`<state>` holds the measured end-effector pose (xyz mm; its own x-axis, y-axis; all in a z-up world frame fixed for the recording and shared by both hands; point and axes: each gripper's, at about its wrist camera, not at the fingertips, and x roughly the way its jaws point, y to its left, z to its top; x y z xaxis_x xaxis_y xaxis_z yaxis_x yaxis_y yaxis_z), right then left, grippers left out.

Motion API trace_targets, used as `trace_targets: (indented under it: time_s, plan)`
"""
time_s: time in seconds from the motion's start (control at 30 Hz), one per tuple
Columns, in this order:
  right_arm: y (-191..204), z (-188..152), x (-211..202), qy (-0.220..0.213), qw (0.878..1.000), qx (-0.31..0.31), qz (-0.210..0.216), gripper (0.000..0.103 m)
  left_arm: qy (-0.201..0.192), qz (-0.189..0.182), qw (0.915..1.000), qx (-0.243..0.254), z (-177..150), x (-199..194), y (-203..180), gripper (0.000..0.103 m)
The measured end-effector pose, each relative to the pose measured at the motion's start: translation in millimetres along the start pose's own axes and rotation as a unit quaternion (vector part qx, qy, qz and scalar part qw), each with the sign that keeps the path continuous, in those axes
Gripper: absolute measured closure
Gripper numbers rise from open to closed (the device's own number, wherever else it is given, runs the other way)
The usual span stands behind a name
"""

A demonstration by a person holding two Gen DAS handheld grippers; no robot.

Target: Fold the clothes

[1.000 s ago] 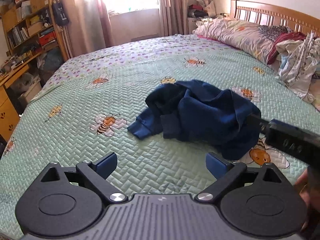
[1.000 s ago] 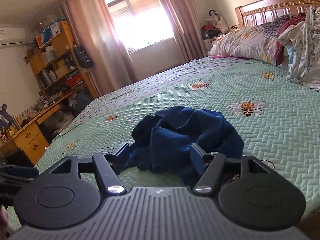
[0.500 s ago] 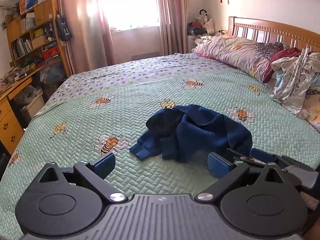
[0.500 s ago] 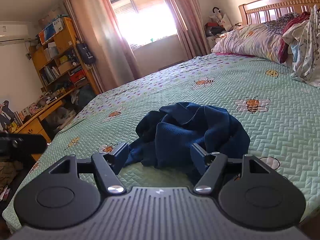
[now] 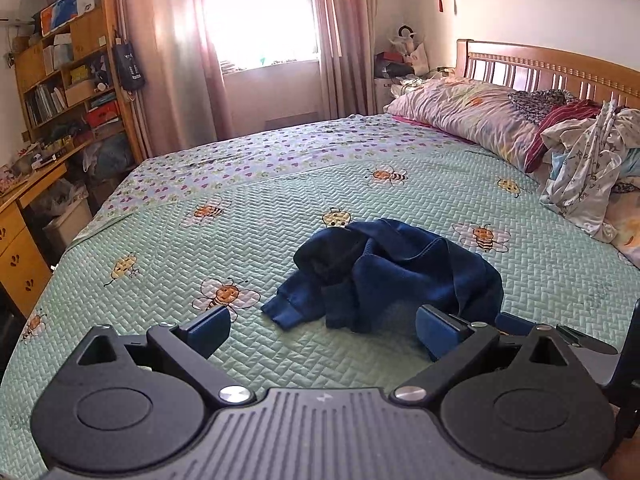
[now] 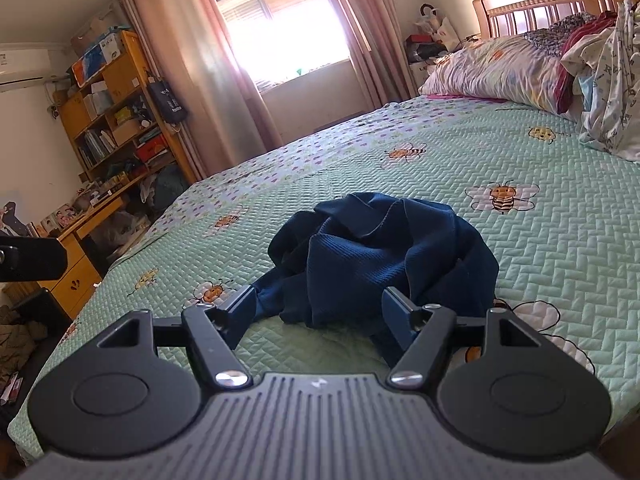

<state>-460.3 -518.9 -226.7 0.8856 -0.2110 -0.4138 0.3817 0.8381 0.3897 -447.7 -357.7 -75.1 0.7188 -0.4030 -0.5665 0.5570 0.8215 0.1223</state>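
Left wrist view showed the left gripper [image 5: 322, 334] hovering low over the near part of the bed, its blue-padded fingers spread wide with nothing between them. A crumpled navy blue garment [image 5: 394, 274] lay in a loose heap on the green bee-print quilt [image 5: 200, 264], just beyond the fingertips and slightly toward the right finger; one cuffed end (a sleeve or a leg, I cannot tell which) trailed out toward the left. At the right edge of that view part of the right gripper [image 5: 576, 340] was visible, close beside the garment.

From the right wrist view, the right gripper [image 6: 316, 312] was also spread apart and gripping nothing, with the navy blue garment [image 6: 384, 252] bunched directly ahead of it. Its right finger looked to be at the near folds of the cloth, though contact could not be confirmed.

Farther up the bed, a floral pillow [image 5: 464, 120] leaned near the wooden headboard [image 5: 540, 68], beside a pile of other clothes [image 5: 588, 164]. A wooden bookshelf [image 6: 116, 120] stood beside the curtained window [image 6: 280, 28].
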Motion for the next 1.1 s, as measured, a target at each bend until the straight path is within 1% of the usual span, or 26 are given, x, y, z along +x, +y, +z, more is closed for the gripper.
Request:
trace_targets:
  time_s: [0.5, 1.1]
  plan:
    - [2.3, -3.0, 4.6, 0.014, 1.0, -0.003, 0.001, 0.031, -0.017, 0.018, 0.9997, 0.009, 5.3, -11.5, -3.3, 0.003]
    - [3.5, -3.1, 5.1, 0.019, 1.0, -0.004, 0.003, 0.031, -0.029, 0.018, 0.9993, 0.013, 9.1, -21.6, -3.2, 0.003]
